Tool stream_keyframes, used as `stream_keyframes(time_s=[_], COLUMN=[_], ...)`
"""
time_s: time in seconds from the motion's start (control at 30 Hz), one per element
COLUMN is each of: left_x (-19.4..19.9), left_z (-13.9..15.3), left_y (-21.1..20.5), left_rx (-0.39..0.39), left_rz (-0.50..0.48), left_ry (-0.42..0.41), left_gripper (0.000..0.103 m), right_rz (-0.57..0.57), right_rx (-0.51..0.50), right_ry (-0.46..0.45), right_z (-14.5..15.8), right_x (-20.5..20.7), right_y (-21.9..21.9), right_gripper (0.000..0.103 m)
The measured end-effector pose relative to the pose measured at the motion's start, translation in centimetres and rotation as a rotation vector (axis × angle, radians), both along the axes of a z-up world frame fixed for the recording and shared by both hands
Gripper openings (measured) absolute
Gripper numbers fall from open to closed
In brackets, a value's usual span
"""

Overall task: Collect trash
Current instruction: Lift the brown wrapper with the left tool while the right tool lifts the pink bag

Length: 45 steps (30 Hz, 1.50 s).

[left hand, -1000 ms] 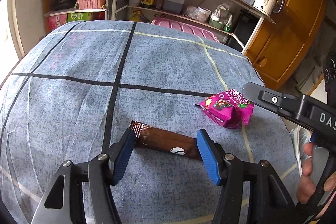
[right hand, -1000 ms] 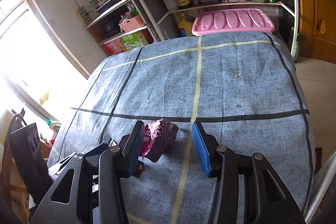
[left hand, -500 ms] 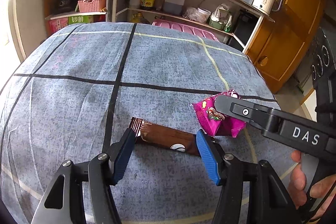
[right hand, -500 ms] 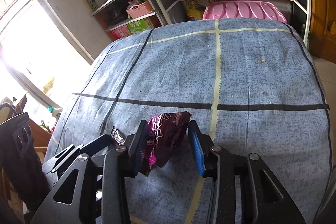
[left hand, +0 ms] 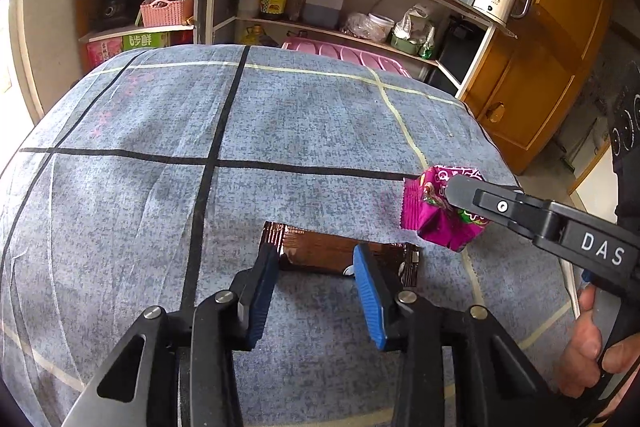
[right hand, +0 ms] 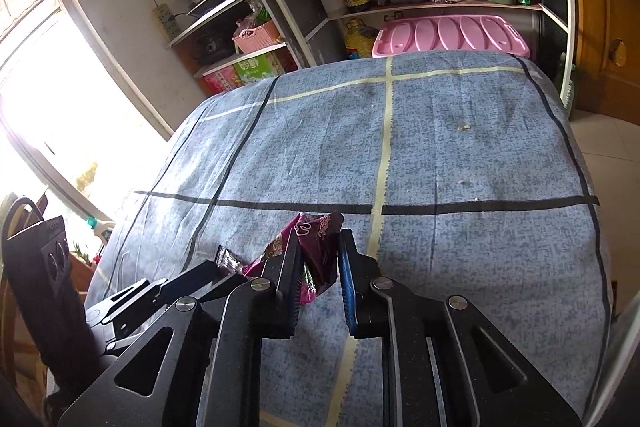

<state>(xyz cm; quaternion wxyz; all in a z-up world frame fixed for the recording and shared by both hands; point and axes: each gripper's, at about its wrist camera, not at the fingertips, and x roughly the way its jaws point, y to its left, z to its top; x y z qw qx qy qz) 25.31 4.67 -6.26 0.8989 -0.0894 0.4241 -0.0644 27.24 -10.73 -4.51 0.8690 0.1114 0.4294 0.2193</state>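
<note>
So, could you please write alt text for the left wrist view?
The left hand-held gripper has just been closing on a brown wrapper lying on a grey-blue tablecloth. To its right, the right hand-held gripper pinches a crumpled pink wrapper. Cluttered kitchen shelves stand behind.

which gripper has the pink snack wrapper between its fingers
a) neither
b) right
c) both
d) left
b, the right gripper has just been closing and now pinches the crumpled pink wrapper; the left gripper straddles the brown wrapper.
</note>
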Motion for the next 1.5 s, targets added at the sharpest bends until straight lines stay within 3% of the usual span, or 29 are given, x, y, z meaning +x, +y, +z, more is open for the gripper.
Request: stream_keyframes(time_s=[0.13,0.33,0.4,0.53,0.67,0.77,0.9,1.0,1.13,1.5], left_x=[0.1,0.2,0.4,0.5,1.3,1.5,3.1,3.6,3.1,0.2], left_z=[0.0,0.1,0.5,1.8,1.9,2.2,1.8,1.0,0.6,0.2], left_y=[-0.7,-0.8,-0.5,-0.6,-2.3,-3.6,-4.3,-4.5,-4.1,-4.6], left_rx=[0.004,-0.035,-0.032,0.027,0.107,0.185,0.152,0.178,0.123,0.186], left_rz=[-0.032,-0.098,-0.101,-0.134,-0.262,-0.296,-0.362,-0.38,-0.423,-0.464], left_ry=[0.002,0.017,0.013,-0.043,-0.047,-0.092,-0.076,-0.032,0.022,0.021], left_gripper=[0.014,0.009,0.015,0.056,0.057,0.058,0.058,0.058,0.058,0.058], right_rz=[-0.016,-0.04,-0.052,-0.081,-0.099,-0.113,-0.121,-0.119,-0.122,-0.119], right_rx=[0.009,0.028,0.03,0.043,0.049,0.049,0.058,0.061,0.067,0.091], right_ry=[-0.011,-0.02,-0.033,-0.04,-0.036,-0.025,-0.007,-0.006,-0.005,0.012], right_z=[0.4,0.8,1.2,1.6,1.6,1.2,0.6,0.6,0.7,0.3], right_x=[-0.2,-0.4,-0.6,-0.8,-0.9,-0.9,-1.0,-1.2,-1.3,-1.7], right_y=[-0.4,-1.8,-2.5,-4.2,-5.1,-5.6,-5.9,-6.0,-6.4,-6.3], right_gripper=[0.018,0.018,0.018,0.018,0.018,0.018,0.018,0.018,0.018,0.018])
